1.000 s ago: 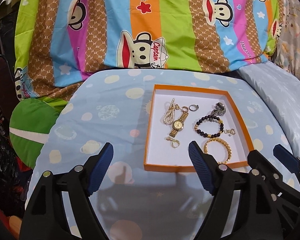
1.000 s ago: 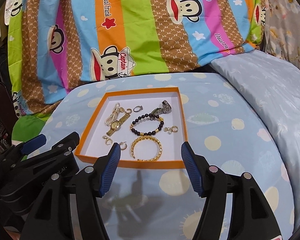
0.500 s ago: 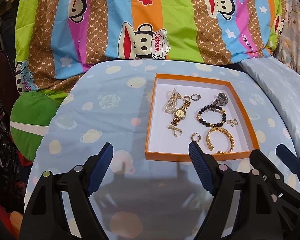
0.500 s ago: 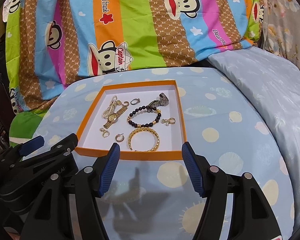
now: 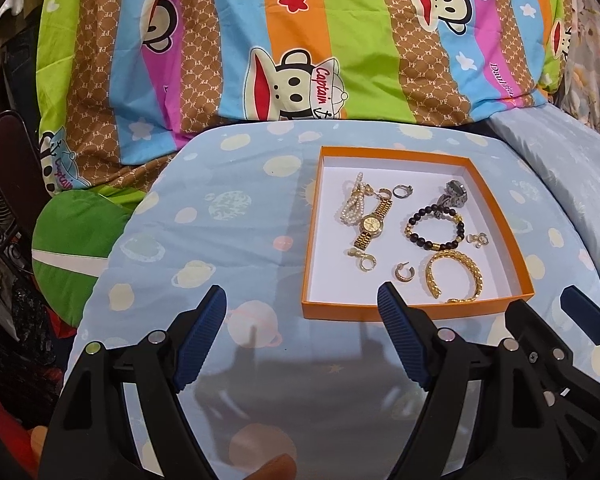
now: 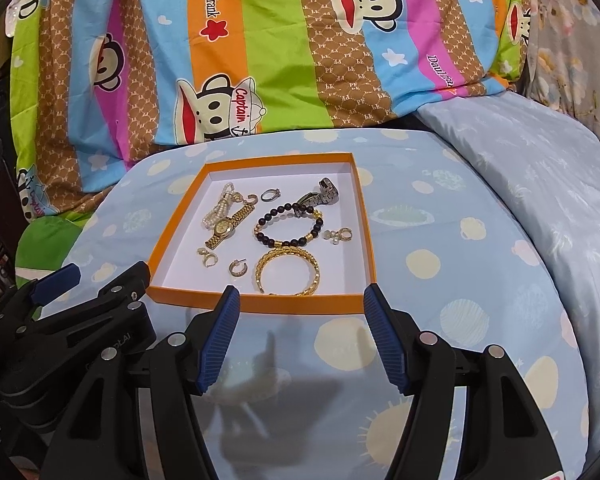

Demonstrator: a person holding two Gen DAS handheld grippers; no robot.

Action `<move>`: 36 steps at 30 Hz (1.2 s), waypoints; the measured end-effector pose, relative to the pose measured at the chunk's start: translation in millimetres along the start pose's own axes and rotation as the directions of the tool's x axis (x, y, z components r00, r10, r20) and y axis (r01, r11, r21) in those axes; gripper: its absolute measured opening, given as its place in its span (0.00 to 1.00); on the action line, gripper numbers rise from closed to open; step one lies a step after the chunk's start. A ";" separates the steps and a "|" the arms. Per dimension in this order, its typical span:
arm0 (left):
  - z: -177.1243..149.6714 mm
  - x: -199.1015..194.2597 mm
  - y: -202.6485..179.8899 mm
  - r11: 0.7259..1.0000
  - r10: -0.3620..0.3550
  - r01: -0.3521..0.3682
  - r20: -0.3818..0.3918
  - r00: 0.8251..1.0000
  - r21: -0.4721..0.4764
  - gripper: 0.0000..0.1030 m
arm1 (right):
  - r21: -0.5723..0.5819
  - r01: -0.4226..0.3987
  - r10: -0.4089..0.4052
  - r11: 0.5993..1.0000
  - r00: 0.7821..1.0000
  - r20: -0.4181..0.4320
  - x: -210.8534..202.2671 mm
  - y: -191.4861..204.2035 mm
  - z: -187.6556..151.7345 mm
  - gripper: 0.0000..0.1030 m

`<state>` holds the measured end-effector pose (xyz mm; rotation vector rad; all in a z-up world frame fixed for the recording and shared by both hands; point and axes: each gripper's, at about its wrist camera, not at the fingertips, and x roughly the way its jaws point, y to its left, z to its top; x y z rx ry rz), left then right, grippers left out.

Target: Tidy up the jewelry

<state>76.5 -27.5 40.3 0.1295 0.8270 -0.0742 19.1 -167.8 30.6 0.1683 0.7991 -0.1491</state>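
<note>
An orange-rimmed white tray lies on the blue dotted cloth. In it lie a gold watch, a pearl bracelet, a dark bead bracelet, a gold bangle, a silver watch, a ring and small earrings. My left gripper is open and empty, short of the tray's near left corner. My right gripper is open and empty at the tray's near rim.
A striped monkey-print quilt rises behind the table. A pale blue bedsheet lies to the right. A green cushion sits at the left. The right gripper's body shows in the left wrist view.
Both grippers have pulled back and up from the tray, so it sits farther ahead. Both stay open. The jewelry has not moved.
</note>
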 end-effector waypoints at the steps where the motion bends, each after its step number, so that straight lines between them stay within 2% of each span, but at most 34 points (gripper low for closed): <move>1: -0.3 -0.5 0.0 1.000 0.005 -0.006 0.003 1.000 0.001 0.73 | 0.000 -0.001 0.001 1.000 1.000 0.000 0.3 0.0 -0.1 0.62; 10: -2.2 -2.8 -0.9 1.000 0.024 -0.024 0.014 1.000 0.005 0.73 | -0.008 0.007 -0.007 1.000 1.000 0.007 -0.5 1.0 -1.9 0.62; 19: -2.9 -1.1 0.3 1.000 -0.005 0.005 0.001 1.000 -0.012 0.74 | 0.001 0.001 -0.001 1.000 1.000 0.008 -0.9 -1.3 -2.5 0.62; 36: -7.1 -1.6 -2.7 1.000 0.007 -0.007 0.002 1.000 -0.009 0.75 | 0.005 0.015 -0.015 1.000 1.000 0.010 -2.1 -2.0 -4.8 0.62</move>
